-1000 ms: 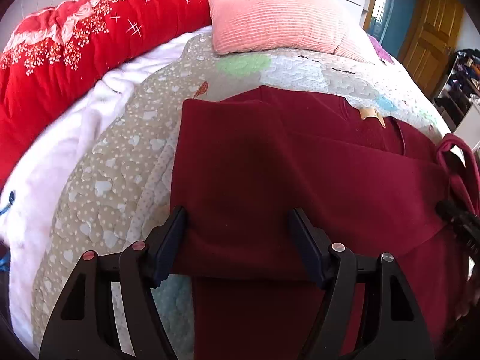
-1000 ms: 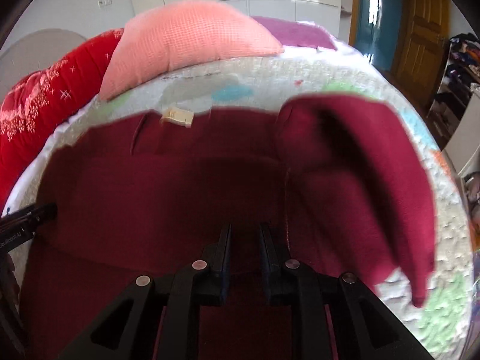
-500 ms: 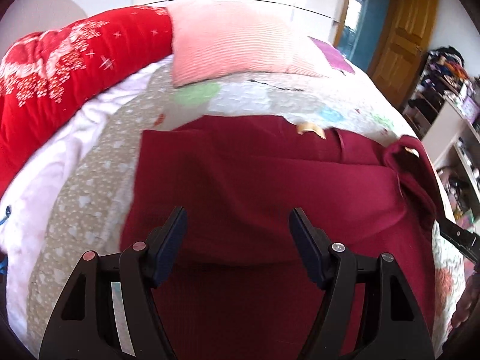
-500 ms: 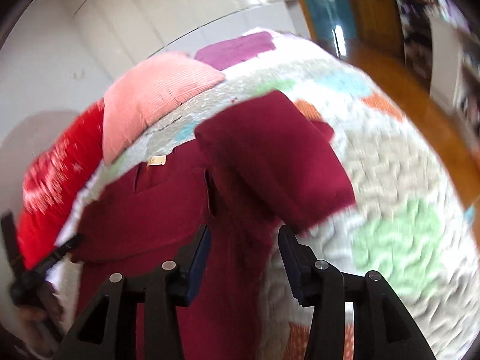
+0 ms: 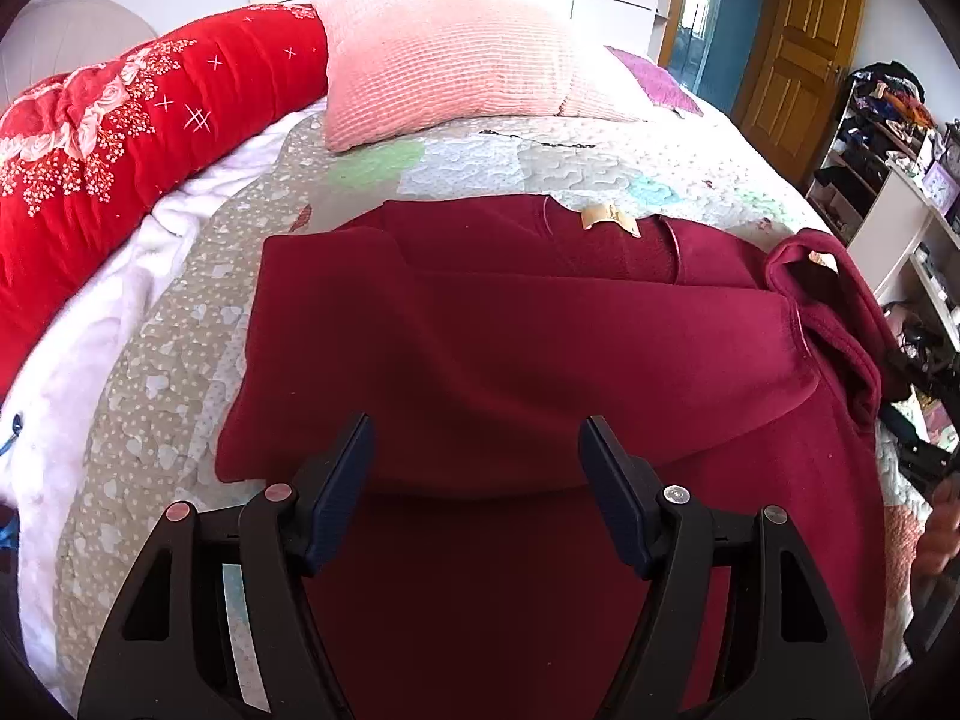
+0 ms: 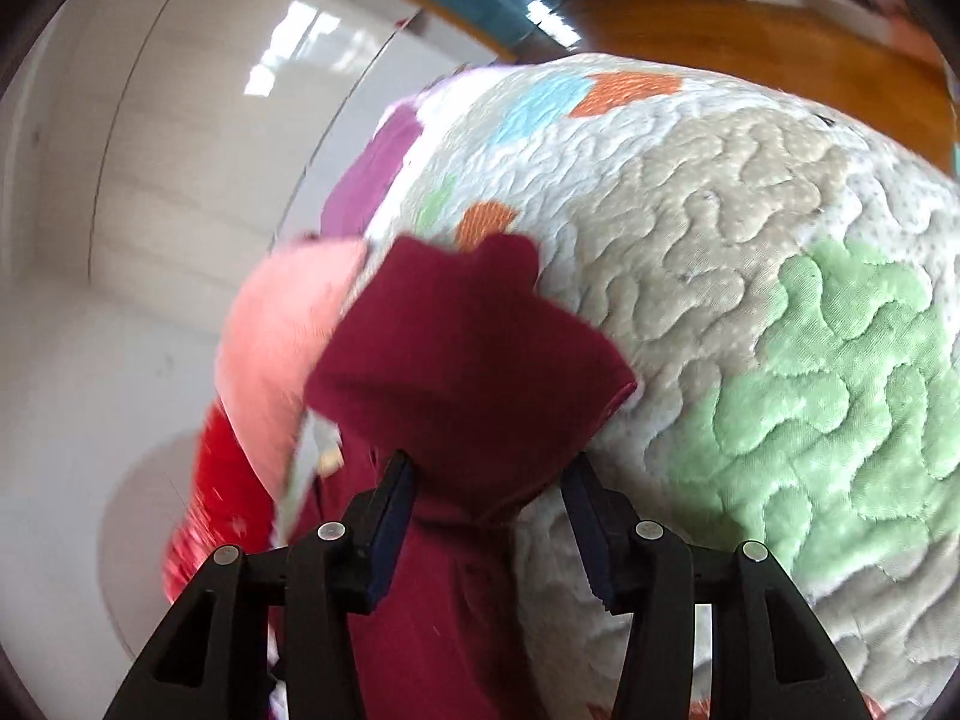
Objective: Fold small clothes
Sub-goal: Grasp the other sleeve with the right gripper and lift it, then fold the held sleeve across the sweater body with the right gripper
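One dark red fleece sleeve [image 6: 474,372] straight ahead between right gripper [image 6: 489,510] pads, parted, nothing pinched; left gripper [image 5: 477,480] wide, empty.

A patchwork quilt [image 5: 540,168] covered the bed. A pink pillow [image 5: 456,54] lay at its head, just beside a red floral blanket [image 5: 120,138]. A wooden door [image 5: 804,42] and cluttered shelves [image 5: 882,156] stood beyond.
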The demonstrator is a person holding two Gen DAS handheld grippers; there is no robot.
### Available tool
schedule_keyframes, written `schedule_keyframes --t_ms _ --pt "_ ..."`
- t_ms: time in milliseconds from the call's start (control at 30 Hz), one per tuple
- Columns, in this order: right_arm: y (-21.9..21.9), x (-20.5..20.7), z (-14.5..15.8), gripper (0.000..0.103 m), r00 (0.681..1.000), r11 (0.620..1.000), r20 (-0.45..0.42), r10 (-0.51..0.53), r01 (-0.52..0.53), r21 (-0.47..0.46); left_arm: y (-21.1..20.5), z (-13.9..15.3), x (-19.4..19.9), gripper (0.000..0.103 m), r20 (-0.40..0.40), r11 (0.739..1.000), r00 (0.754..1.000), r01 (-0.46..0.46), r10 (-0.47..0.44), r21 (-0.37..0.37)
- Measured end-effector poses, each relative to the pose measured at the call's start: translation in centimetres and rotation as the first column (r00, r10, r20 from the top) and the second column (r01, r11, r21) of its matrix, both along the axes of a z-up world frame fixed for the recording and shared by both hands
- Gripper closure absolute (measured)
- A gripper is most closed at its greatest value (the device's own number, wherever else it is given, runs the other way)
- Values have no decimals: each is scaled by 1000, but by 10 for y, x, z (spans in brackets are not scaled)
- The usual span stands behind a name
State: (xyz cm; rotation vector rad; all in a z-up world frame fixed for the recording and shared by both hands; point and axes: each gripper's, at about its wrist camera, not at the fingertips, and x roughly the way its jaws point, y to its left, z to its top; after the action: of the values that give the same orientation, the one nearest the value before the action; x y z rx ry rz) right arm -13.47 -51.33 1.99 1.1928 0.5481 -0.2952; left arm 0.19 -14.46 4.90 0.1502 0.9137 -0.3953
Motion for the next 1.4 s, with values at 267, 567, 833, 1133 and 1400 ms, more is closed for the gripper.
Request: schedule_keyframes --t_ms 267,567,833,1133,1400 --pt "-7 -25 1 49 995 996 78 -65 60 63 7 -5 -1 32 -13 1000 1000 -11 11 7" --pt "-6 -33 2 34 994 994 93 -60 51 92 4 -6 -4 32 -18 1000 1000 -7 7 10" --pt "-3 -6 4 84 999 1000 39 14 -13 -15 4 0 -8 32 -10 1000 1000 3 -3 19" --pt "15 -11 138 98 983 904 164 83 -5 -428 28 30 -5 32 14 991 999 -32 34 -126" --pt "89 5 271 98 881 715 317 353 -35 -699 42 53 -11 32 43 981 998 -27 36 -194"
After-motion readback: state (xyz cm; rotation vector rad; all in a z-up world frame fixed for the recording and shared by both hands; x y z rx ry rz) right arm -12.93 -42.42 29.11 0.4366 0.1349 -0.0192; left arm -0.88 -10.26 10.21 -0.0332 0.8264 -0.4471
